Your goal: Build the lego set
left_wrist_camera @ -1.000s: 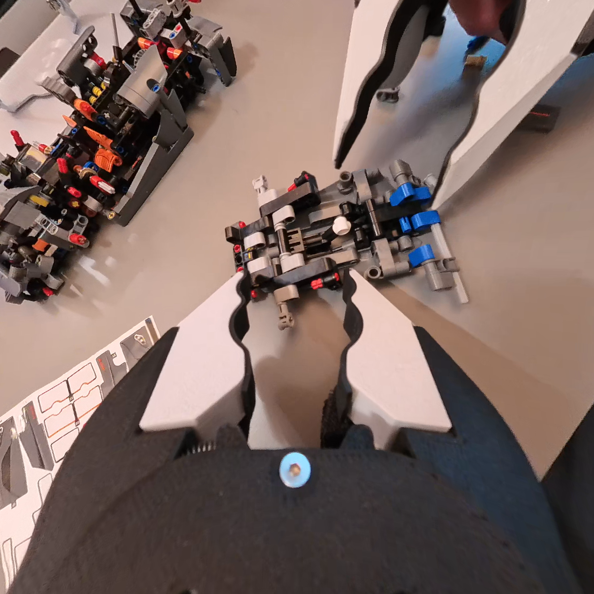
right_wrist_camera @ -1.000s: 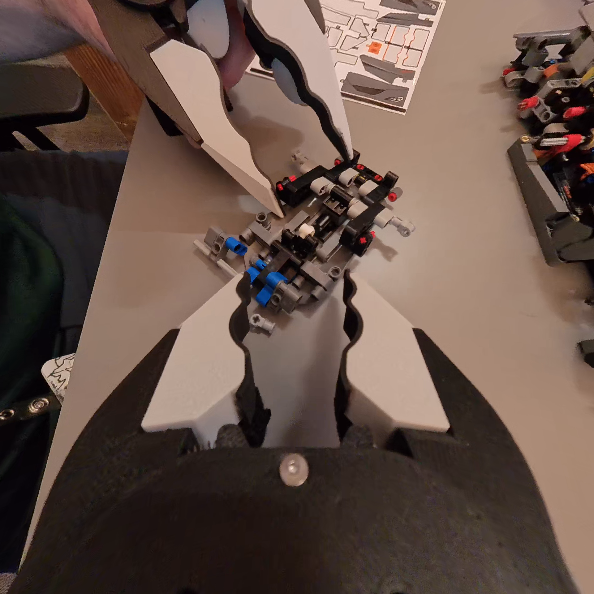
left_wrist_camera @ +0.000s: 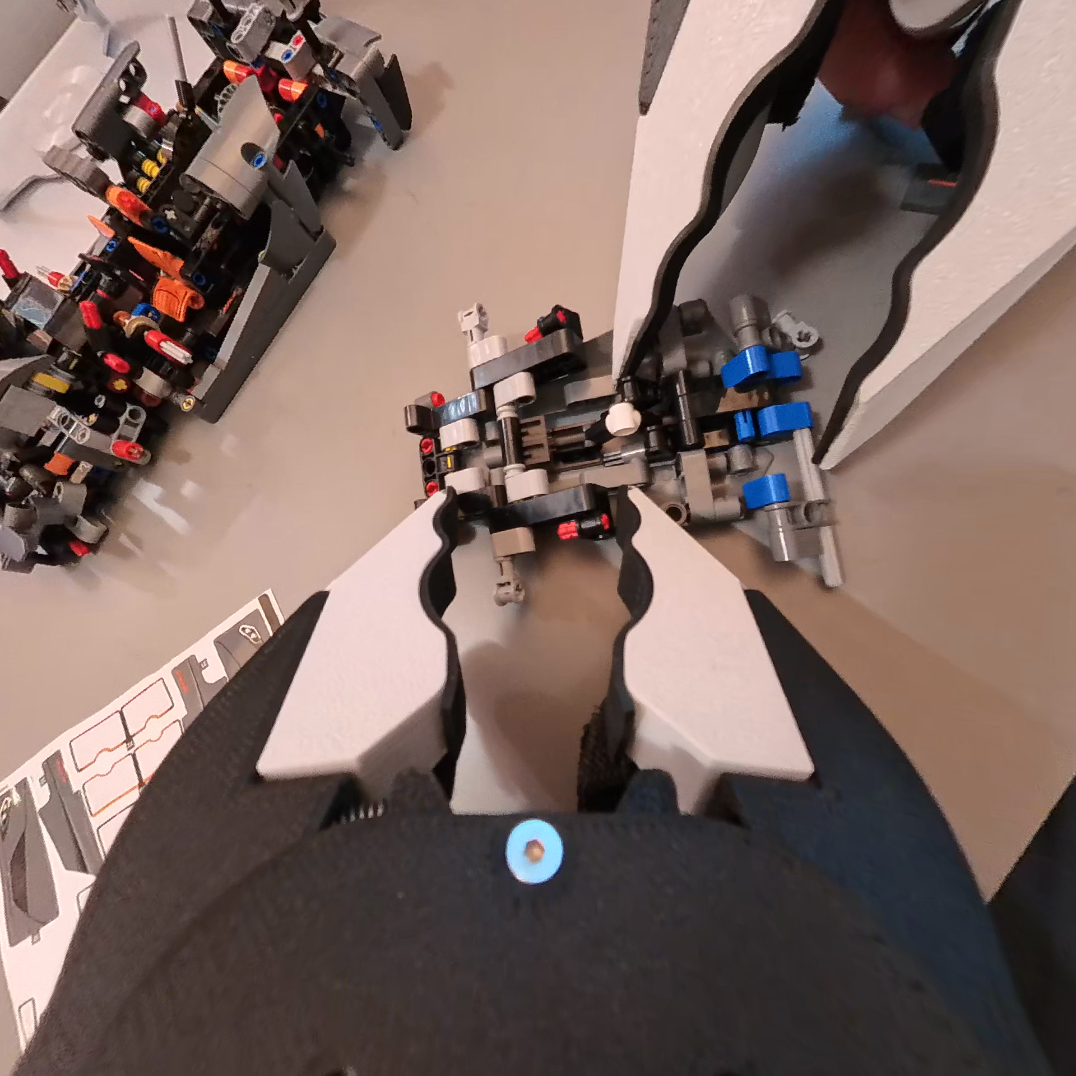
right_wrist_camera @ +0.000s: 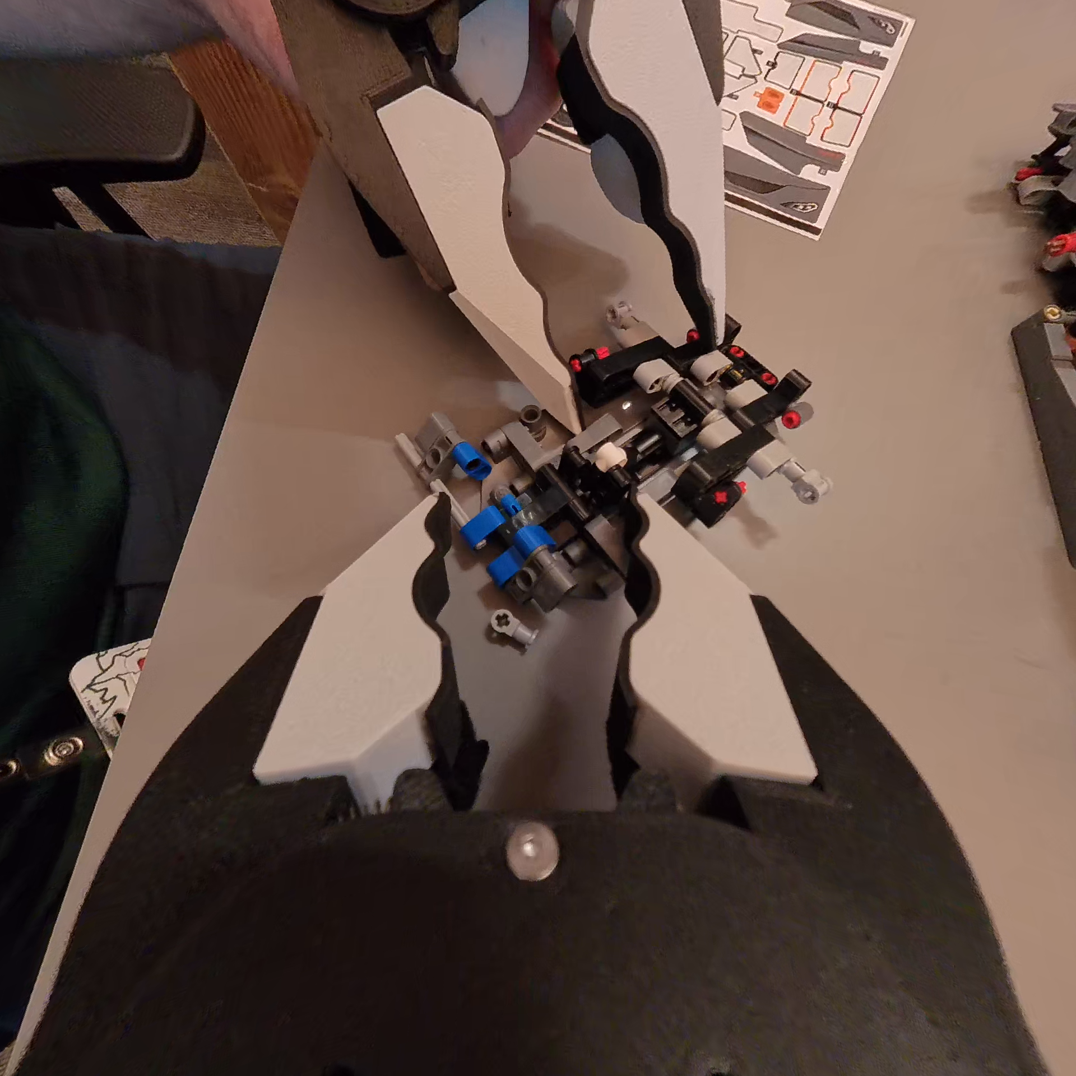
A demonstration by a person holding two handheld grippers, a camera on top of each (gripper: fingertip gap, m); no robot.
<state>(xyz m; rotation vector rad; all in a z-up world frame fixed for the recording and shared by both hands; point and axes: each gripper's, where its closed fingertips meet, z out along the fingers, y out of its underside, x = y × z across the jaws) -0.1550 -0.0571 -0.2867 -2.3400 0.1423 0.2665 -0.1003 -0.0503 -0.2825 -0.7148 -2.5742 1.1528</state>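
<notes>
Small Lego Technic subassembly (left_wrist_camera: pixel 588 442) flat on the grey worktop (left_wrist_camera: pixel 512 192). Left gripper (left_wrist_camera: pixel 538 503), jaws spread, straddling its black near beam. Right gripper (left_wrist_camera: pixel 722 407), jaws apart, over the blue-connector end. Large partly built model (left_wrist_camera: pixel 157 279) toward the far-left. Sticker sheet (left_wrist_camera: pixel 105 739) at near-left.

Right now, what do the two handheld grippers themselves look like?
Both match. The left gripper and right gripper each have a rounded black textured body and two pale grey wedge fingers with wavy black pads on their inner edges. The left has a light blue washer around its centre screw; the right has a plain silver screw. No cables or sleeves are clearly visible.
</notes>
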